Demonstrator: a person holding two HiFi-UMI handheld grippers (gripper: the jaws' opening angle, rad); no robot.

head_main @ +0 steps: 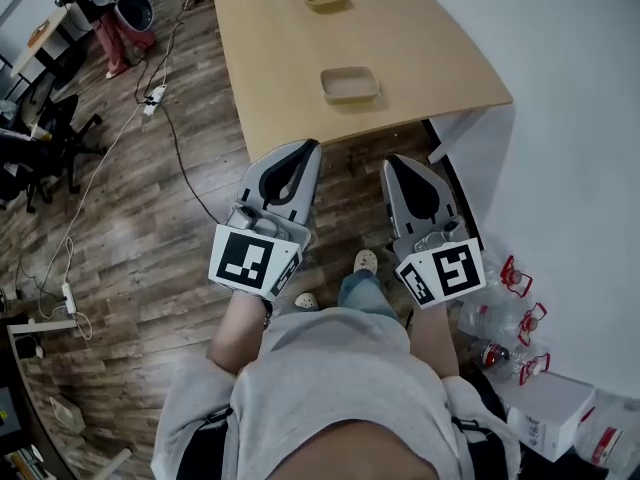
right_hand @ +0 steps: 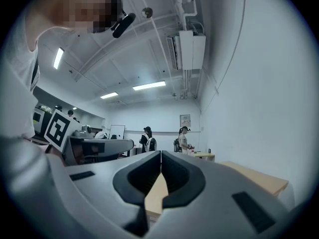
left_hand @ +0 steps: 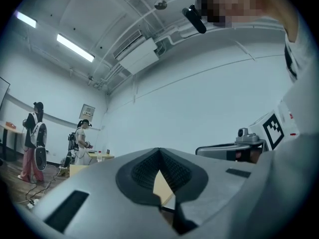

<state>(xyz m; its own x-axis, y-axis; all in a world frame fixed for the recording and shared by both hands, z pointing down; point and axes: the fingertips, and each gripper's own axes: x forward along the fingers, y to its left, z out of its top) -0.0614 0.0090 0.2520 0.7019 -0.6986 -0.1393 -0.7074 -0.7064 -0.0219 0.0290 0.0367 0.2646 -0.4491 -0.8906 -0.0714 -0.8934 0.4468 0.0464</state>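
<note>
Wooden table [head_main: 270,58], two tan trays [head_main: 349,84] — left claw [head_main: 311,148], right claw [head_main: 391,164], both closed

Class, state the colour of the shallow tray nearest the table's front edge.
The tray is pale beige, seen best in the head view.

Tan table [head_main: 420,48], beige tray [head_main: 350,85] (floor [head_main: 150,218] brown wood-grain).
</note>
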